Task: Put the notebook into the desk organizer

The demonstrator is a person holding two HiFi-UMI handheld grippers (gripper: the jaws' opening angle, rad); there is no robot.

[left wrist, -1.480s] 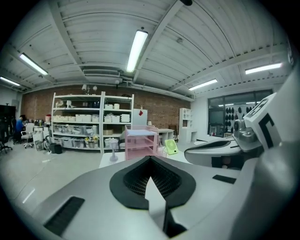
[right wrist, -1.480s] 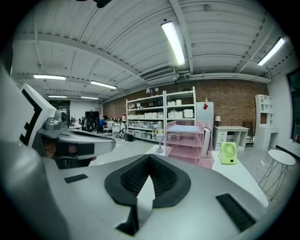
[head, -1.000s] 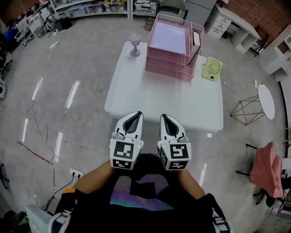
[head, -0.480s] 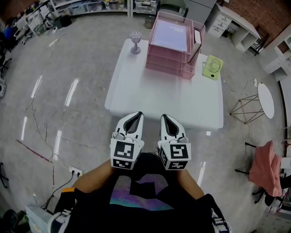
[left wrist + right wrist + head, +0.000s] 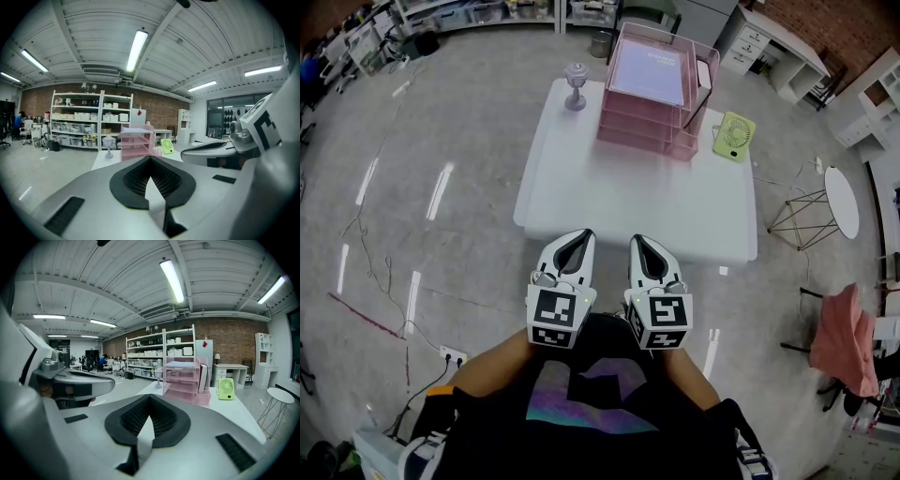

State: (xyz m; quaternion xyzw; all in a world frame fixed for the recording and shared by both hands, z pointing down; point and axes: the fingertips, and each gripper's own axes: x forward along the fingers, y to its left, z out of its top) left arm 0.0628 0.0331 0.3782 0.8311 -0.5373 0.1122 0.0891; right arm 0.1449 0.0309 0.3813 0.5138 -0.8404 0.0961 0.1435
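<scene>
Tongs first: the left tongs (image 5: 579, 236) and the right tongs (image 5: 638, 241) are both shut tight, with nothing held in them (each one's own view shows its dark pads pressed together). They sit side by side, close to the person's black shirt (image 5: 591, 412). They are at the edge of the white surface (image 5: 628, 202) that is farthest from the pink wire desk organizer with stacked trays (image 5: 642, 131), well apart from it.

The white notebook with a dark edge (image 5: 705, 80) is already in the organizer. It stands upright in the tall pocket on the organizer's right side. A flat pale purple sheet (image 5: 649, 70) lies in the organizer's top tray (paper or a thin book, I cannot tell).

Just right of the organizer, a small light green fan (image 5: 734, 138) sits on the surface. Left of the organizer stands a small grey lamp-shaped thing (image 5: 575, 86), near the surface's corner. Far behind the organizer, white shelves with boxes (image 5: 89, 119) line a brick wall.
</scene>
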